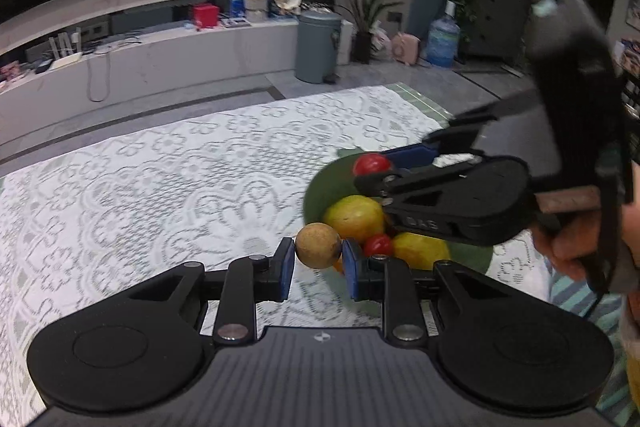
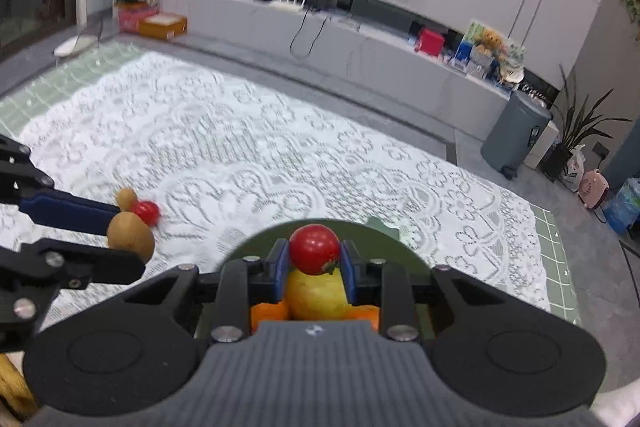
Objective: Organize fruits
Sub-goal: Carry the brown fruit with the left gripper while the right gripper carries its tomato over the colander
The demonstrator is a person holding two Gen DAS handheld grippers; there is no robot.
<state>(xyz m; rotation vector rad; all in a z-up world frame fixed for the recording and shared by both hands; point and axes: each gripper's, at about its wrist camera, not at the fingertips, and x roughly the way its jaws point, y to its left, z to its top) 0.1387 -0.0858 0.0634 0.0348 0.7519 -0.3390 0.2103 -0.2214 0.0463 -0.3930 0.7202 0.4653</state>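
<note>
- Over the lace-covered tabletop (image 1: 160, 187), your left gripper (image 1: 319, 263) is clamped on a small round brown fruit (image 1: 318, 245), its blue pads pressing each side.
- That brown fruit hangs just beside the near rim of the green bowl (image 1: 320, 187), above the cloth rather than inside the bowl.
- In the bowl you can see two yellow fruits (image 1: 354, 217), one behind the other, with a red tomato (image 1: 378, 245) between them.
- Your right gripper (image 2: 314, 259) is closed on a second red tomato (image 2: 315, 254), held directly above the bowl (image 2: 256, 247); a yellow fruit (image 2: 318, 297) and orange pieces (image 2: 269, 313) show underneath it.
- From the left wrist view, the right gripper (image 1: 384, 163) reaches in from the right, with its tomato (image 1: 371, 164) over the far part of the bowl, and your hand (image 1: 568, 247) grips its handle.
- From the right wrist view, the left gripper (image 2: 120, 231) enters from the left with the brown fruit (image 2: 131, 231) at its tips.
- On the cloth beyond it lie another small brown fruit (image 2: 126, 198) and a red tomato (image 2: 146, 211), touching each other, well apart from the bowl.
</note>
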